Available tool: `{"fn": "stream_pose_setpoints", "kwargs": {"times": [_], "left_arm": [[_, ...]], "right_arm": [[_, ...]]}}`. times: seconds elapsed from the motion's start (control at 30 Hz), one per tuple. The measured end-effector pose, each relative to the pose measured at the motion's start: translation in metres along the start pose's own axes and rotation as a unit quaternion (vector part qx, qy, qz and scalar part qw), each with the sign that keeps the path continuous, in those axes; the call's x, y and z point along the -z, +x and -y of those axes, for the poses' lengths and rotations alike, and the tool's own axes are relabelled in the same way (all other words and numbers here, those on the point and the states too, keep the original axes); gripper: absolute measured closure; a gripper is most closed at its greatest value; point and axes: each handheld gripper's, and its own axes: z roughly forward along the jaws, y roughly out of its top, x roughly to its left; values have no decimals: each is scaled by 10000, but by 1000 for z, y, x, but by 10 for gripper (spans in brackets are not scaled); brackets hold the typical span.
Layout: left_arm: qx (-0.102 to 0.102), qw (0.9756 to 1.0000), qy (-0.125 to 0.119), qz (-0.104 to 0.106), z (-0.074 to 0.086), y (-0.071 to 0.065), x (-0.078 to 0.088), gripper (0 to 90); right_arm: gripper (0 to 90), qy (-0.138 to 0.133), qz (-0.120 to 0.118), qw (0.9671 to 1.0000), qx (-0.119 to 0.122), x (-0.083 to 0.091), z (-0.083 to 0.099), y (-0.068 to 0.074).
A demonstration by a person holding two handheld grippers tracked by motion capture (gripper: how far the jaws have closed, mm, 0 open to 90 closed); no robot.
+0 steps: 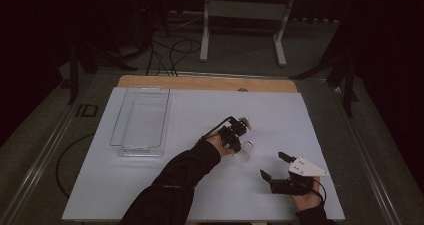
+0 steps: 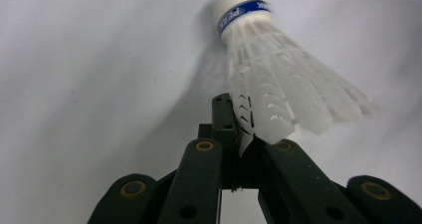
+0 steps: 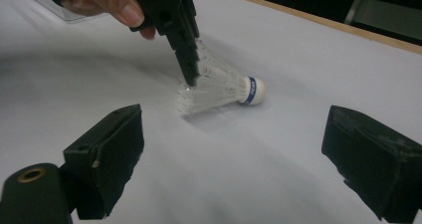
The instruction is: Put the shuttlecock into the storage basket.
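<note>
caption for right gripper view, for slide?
Left claw shut on shuttlecock skirt; right claw open.

Partial "PEAK" on shuttlecock [image 2: 278, 69] band

Dim in the high view, dark all around, with only the white counter [image 1: 150, 185] lit. Brighter and evenly lit in both gripper views, soft shadow beside the shuttlecock [image 3: 219, 87]. Feather tips blurred in the left gripper view; near jaws soft in the right gripper view.
</note>
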Motion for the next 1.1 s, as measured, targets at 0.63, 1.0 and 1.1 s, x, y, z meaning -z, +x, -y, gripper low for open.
{"fn": "stream_pose_setpoints", "kwargs": {"times": [0.63, 1.0, 1.1], "left_arm": [[-274, 9995, -92, -100, 3, -6, 34, 900], [-502, 9985, -123, -191, 6, -9, 61, 900], [-528, 9982, -165, -234, 7, -9, 69, 900]], "right_arm": [[95, -3, 19, 10000, 9, 0, 0, 0], [95, 8, 30, 10000, 23, -1, 0, 1], [95, 10, 38, 10000, 25, 0, 0, 1]]}}
